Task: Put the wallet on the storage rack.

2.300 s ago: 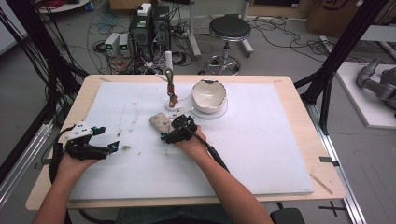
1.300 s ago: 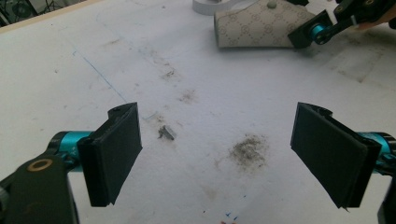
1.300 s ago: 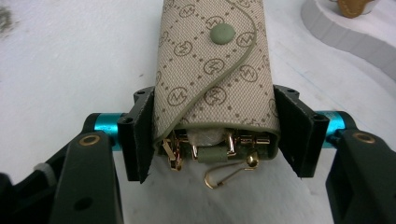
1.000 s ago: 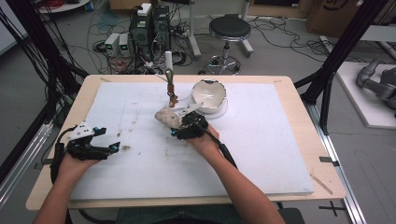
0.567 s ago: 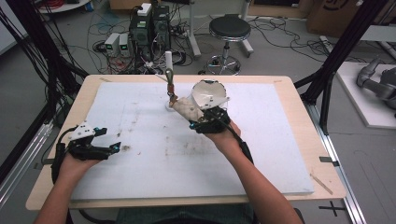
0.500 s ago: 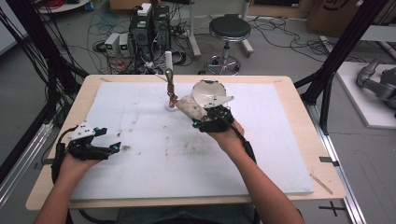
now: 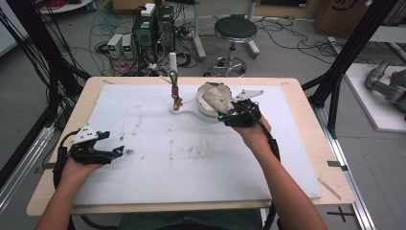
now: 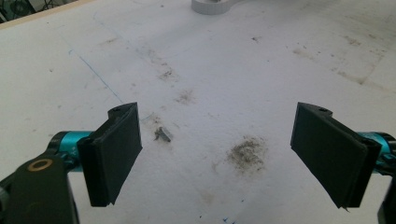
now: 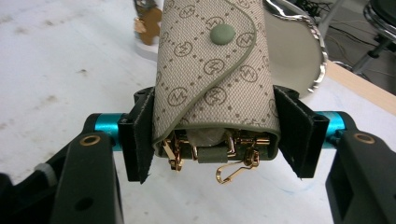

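while the right gripper [image 9: 215, 135] clamps a pouch [image 9: 212, 70] near a bowl [image 9: 292, 51], the left gripper [image 8: 219, 149] gapes.

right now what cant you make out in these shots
- Pouch contents: right gripper view, the flap covers all but the gold clips at its mouth.
- Bowl inside: high view, the pouch and right gripper hang over it.
- Small brown thing on the stand: too small and blurred to identify.
- Bowl in left gripper view: cut off by the top edge.

You have two grippers: left gripper [image 7: 103, 151], right gripper [image 9: 212, 135]. One monogram key pouch [image 9: 212, 70]. One round mirror [image 9: 292, 44]. One white stand [image 7: 176, 106]. One stool [image 7: 234, 28] beyond the bench's far edge.
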Demonstrator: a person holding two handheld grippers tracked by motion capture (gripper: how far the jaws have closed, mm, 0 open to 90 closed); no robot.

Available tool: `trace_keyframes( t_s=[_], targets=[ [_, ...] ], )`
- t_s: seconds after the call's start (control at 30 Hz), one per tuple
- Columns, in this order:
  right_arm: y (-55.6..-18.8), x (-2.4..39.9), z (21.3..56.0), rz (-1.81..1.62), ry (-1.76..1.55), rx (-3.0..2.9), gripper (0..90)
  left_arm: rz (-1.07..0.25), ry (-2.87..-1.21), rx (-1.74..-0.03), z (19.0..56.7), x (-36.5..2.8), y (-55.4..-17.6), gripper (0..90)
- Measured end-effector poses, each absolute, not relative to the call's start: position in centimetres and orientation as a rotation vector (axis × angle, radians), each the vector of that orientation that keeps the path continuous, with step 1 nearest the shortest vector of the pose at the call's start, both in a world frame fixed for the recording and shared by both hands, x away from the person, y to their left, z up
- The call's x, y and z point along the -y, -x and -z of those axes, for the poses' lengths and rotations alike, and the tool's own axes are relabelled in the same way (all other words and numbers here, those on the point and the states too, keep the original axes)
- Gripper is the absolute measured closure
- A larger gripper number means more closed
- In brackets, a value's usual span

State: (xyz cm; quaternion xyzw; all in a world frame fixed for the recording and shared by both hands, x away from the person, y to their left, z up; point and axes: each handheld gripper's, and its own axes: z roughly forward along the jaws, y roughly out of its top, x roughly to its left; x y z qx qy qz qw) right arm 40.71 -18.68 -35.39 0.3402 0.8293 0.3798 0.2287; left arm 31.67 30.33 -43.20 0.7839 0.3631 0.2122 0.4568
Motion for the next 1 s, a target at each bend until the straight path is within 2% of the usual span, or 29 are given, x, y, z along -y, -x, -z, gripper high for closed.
trace_keyframes(
  t_s=[0.33,1.0],
  targets=[
    [-42.1,19.3,35.3,-0.978,-0.953,-2.278,37.2,-0.520,-1.935,-0.894,43.2,-30.3,-31.8,16.3],
    [-44.5,16.8,35.9,-0.832,-0.925,-2.335,37.1,-0.517,-1.930,-0.891,43.2,-30.3,-31.8,16.3]
  ],
)
